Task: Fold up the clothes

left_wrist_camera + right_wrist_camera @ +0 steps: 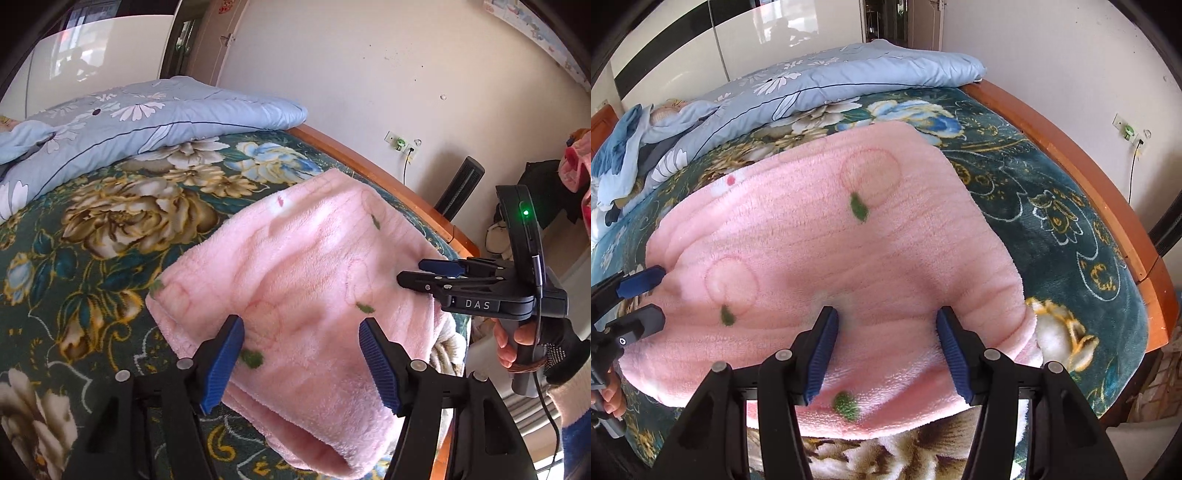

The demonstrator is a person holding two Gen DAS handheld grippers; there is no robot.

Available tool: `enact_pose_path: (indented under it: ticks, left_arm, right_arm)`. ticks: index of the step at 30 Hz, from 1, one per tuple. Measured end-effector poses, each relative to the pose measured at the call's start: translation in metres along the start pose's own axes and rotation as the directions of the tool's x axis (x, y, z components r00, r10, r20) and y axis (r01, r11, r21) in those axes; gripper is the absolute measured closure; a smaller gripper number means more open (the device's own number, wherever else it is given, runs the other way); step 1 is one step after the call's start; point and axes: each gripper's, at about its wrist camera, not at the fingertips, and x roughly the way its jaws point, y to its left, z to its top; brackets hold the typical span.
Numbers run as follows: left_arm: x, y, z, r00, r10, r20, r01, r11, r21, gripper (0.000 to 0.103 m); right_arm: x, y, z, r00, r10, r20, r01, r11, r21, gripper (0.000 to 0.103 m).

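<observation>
Garment [849, 240] beneath both parted tools

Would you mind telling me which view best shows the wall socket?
The left wrist view: the wall socket sits fairly central, its cable hanging below. The right wrist view squeezes it against the right edge, smaller and distorted.

Soft, even daylight fills both views, bright enough that colours read cleanly. The glossy white wardrobe [92, 55] behind the bed [1071, 229] carries broad window glare and hazy reflections. Shadows are faint: only a soft dark band under the near edge of the pink fleece garment [849, 240]. Fisheye distortion bows the bed's wooden rail into an arc, and black vignette closes each corner. The fleece pile looks slightly smeared beside the bed's near edge in the right wrist view, and detail softens toward the rims. A green indicator light [525, 213] glows sharply.
</observation>
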Motion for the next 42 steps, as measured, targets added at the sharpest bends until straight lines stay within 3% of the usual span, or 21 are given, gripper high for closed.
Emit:
enact_pose_path:
  ticks: [4,7,14,21,24,26,33,35,37,42]
  left_arm:
    - [-0.010,-0.004,-0.015,0.998,0.052,-0.026,-0.053,0.998,-0.022,0.030]
    - [-0.004,-0.002,-0.031,0.996,0.052,-0.079,-0.056,0.997,-0.052,0.030]
    - [-0.023,-0.010,-0.046,0.995,0.074,-0.068,-0.078,0.996,-0.049,0.029]
    - [-0.035,-0.004,-0.063,0.988,0.119,-0.100,-0.128,0.987,-0.093,0.013]
    - [-0.037,-0.003,-0.070,0.980,0.161,-0.117,-0.172,0.980,-0.095,0.001]
    - [-0.041,-0.005,-0.074,0.979,0.175,-0.109,-0.185,0.979,-0.086,0.000]
    - [-0.052,-0.008,-0.088,0.973,0.199,-0.121,-0.210,0.974,-0.084,0.000]
    - [-0.052,-0.007,-0.093,0.972,0.190,-0.138,-0.203,0.975,-0.094,0.000]
    - [-0.055,-0.008,-0.097,0.970,0.203,-0.137,-0.216,0.972,-0.095,0.000]
    - [-0.070,-0.015,-0.100,0.974,0.214,-0.071,-0.219,0.973,-0.069,0.000]
  right_arm:
    - [-0.014,0.017,-0.010,1.000,-0.010,-0.007,0.009,0.999,-0.043,0.046]
    - [-0.018,0.025,-0.021,1.000,-0.010,-0.014,0.009,0.999,-0.041,0.046]
    - [-0.031,0.036,-0.048,0.999,0.007,-0.032,-0.008,0.999,-0.031,0.046]
    - [-0.033,0.054,-0.070,0.998,0.019,-0.055,-0.021,0.999,-0.031,0.046]
    - [-0.034,0.062,-0.076,0.998,0.034,-0.054,-0.035,0.999,-0.019,0.045]
    - [-0.034,0.067,-0.079,0.998,0.037,-0.055,-0.038,0.999,-0.018,0.037]
    - [-0.042,0.081,-0.090,0.997,0.050,-0.058,-0.050,0.999,-0.004,0.032]
    - [-0.045,0.084,-0.093,0.997,0.054,-0.053,-0.054,0.999,0.006,0.019]
    - [-0.049,0.087,-0.096,0.997,0.060,-0.045,-0.059,0.998,0.013,0.014]
    - [-0.062,0.095,-0.104,0.998,0.053,-0.034,-0.052,0.998,0.020,0.012]
